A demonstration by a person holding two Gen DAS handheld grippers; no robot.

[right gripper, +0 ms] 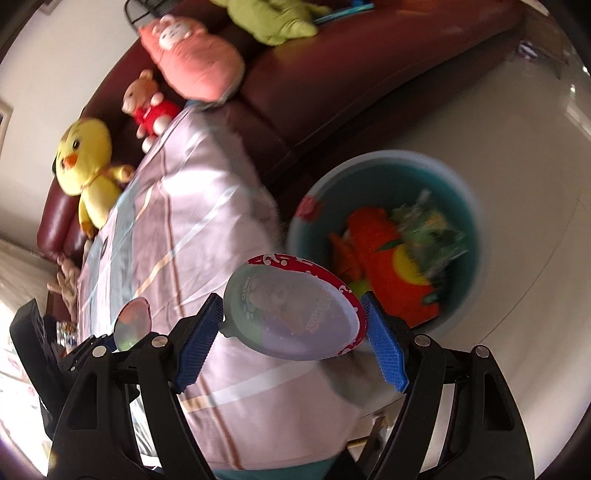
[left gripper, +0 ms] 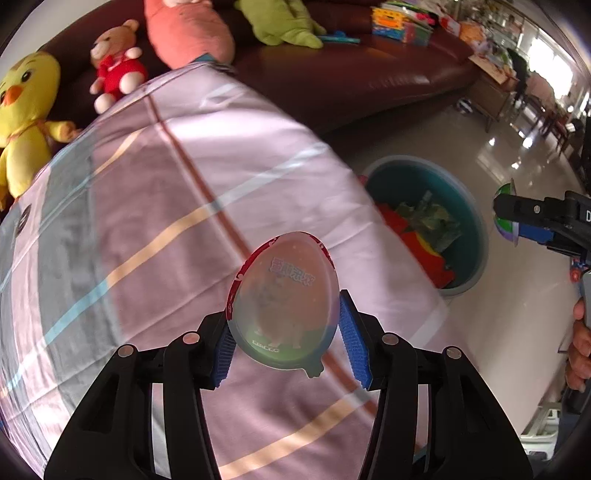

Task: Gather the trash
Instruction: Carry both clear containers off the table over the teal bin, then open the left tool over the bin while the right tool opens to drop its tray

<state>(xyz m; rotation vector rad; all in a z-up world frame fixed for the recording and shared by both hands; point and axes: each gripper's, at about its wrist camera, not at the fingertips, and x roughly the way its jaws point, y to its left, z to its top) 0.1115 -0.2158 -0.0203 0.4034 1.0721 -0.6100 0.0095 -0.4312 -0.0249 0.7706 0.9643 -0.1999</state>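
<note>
My left gripper (left gripper: 284, 332) is shut on an egg-shaped plastic shell (left gripper: 282, 302) with a red rim, held above the striped pink cloth (left gripper: 147, 206). My right gripper (right gripper: 291, 325) is shut on a second egg-shaped shell (right gripper: 291, 314), held over the cloth's edge beside the teal basin (right gripper: 461, 184). The basin holds orange and green wrappers (right gripper: 391, 258). The basin also shows in the left wrist view (left gripper: 476, 236), on the floor to the right of the cloth. The right gripper with its shell (left gripper: 506, 214) shows at the right edge of the left wrist view. The left gripper's shell (right gripper: 131, 325) shows at lower left of the right wrist view.
A dark red sofa (left gripper: 369, 66) runs behind, with a yellow chick (left gripper: 26, 110), a small bear (left gripper: 118, 70), a pink plush (left gripper: 184, 33) and a green plush (left gripper: 280, 22) on it. Glossy tiled floor (left gripper: 498, 147) lies to the right.
</note>
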